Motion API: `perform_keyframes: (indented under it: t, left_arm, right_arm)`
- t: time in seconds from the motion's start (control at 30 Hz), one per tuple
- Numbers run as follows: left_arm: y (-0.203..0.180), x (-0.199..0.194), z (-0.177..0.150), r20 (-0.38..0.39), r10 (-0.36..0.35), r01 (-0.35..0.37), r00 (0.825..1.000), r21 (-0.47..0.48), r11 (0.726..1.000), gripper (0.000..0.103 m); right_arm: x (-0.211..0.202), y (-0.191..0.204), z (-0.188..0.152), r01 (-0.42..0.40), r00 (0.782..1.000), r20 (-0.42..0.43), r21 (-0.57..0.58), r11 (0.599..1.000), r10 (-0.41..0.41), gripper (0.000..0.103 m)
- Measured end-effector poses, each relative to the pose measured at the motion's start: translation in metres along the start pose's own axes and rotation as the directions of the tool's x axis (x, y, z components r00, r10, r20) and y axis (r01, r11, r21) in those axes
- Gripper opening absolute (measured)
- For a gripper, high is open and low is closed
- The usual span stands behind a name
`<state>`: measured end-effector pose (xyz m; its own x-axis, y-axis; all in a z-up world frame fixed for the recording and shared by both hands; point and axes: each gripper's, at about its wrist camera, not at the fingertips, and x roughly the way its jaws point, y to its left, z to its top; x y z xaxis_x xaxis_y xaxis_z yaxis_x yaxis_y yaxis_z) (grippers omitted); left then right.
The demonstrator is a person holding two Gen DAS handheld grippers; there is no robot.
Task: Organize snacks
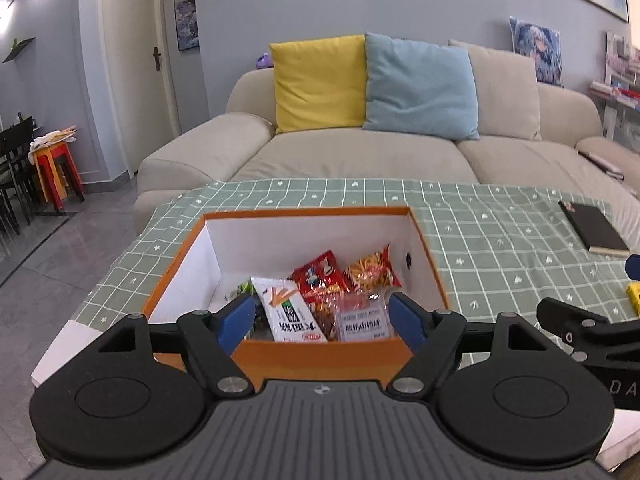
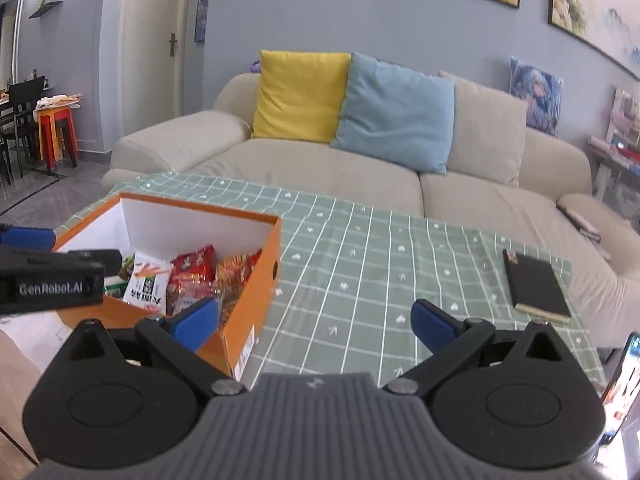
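Note:
An orange box [image 1: 320, 356] with white inner walls stands on the green checked tablecloth [image 1: 500, 240]. Inside lie several snack packets: a white one [image 1: 290, 312], a red one [image 1: 320, 276], an orange-red one [image 1: 372, 270] and a clear one [image 1: 360, 320]. My left gripper [image 1: 322, 322] hangs open just above the box's near wall, with nothing between its blue pads. In the right wrist view the same box [image 2: 256, 280] sits at the left, and my right gripper [image 2: 314, 322] stands open over its right corner and the cloth, empty. The left gripper's arm [image 2: 48, 276] shows at the left edge.
A black notebook [image 2: 534, 284] lies on the cloth at the right. A small yellow object [image 1: 634, 296] shows at the right edge of the left wrist view. Behind the table stands a beige sofa [image 1: 360, 156] with yellow and blue cushions. A phone screen [image 2: 624, 376] is at the lower right.

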<state>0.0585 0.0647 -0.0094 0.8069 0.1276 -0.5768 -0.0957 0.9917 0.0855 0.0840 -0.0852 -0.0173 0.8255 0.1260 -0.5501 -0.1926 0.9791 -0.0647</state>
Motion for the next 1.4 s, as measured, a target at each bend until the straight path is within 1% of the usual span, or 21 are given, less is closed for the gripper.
perform_keyframes:
  t: [0.1,0.3,0.47,0.67,1.4]
  left_arm:
    - [0.000,0.000,-0.005,-0.017,0.002,-0.002,1.000,-0.003,1.000,0.090]
    - [-0.005,0.001,-0.008,-0.040,-0.002,0.002,0.999,0.009,1.000,0.090]
    - [-0.008,0.002,-0.008,-0.047,-0.007,0.008,0.999,0.021,1.000,0.090]
    - [-0.010,0.002,-0.008,-0.052,-0.010,0.011,0.999,0.020,1.000,0.090]
    - [-0.010,0.004,-0.008,-0.070,-0.016,0.017,0.997,0.017,1.000,0.090]
  right_arm:
    - [0.003,0.002,-0.003,-0.010,1.000,-0.016,0.008,1.000,0.010,0.099]
    - [0.003,0.003,-0.007,0.002,1.000,-0.027,0.009,1.000,-0.001,0.099]
    - [0.005,-0.001,-0.010,0.014,0.999,-0.040,0.039,0.999,-0.013,0.099]
    - [0.004,-0.004,-0.009,0.025,0.999,-0.036,0.050,0.998,-0.023,0.099]
    - [0.005,-0.007,-0.012,0.040,0.998,-0.054,0.052,0.998,-0.038,0.099]
